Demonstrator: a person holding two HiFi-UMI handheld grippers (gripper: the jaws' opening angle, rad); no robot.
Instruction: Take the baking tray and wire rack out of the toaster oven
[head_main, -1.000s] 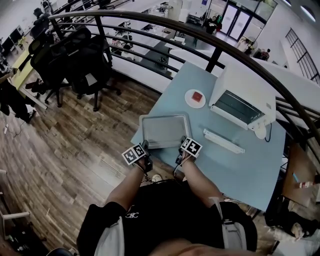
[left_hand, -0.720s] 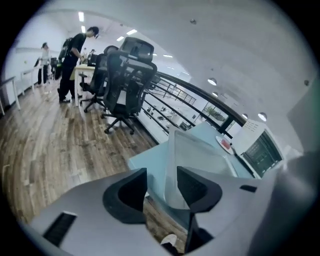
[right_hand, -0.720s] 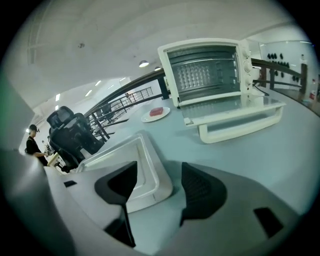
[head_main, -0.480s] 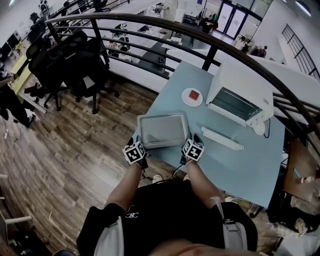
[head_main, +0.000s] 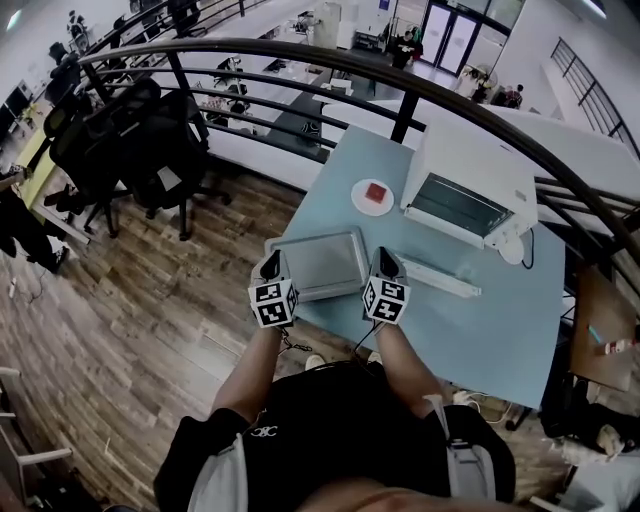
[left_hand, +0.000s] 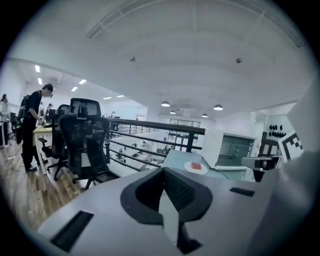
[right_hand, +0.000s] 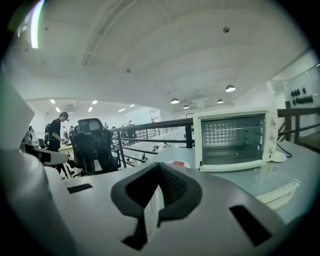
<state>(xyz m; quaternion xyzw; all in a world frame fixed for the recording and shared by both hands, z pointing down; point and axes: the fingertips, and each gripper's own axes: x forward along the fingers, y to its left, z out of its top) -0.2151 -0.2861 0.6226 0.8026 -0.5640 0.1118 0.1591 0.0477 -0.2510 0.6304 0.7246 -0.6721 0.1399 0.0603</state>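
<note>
Head view: baking tray (head_main: 322, 262) sits flat on table (head_main: 480, 330), outside toaster oven (head_main: 468, 190), between left gripper (head_main: 269, 266) and right gripper (head_main: 388, 264). Left gripper view: jaws pressed together, nothing between. Right gripper view: jaws together, empty, oven ahead.

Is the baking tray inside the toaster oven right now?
No, the baking tray lies out on the blue table, apart from the toaster oven.
</note>
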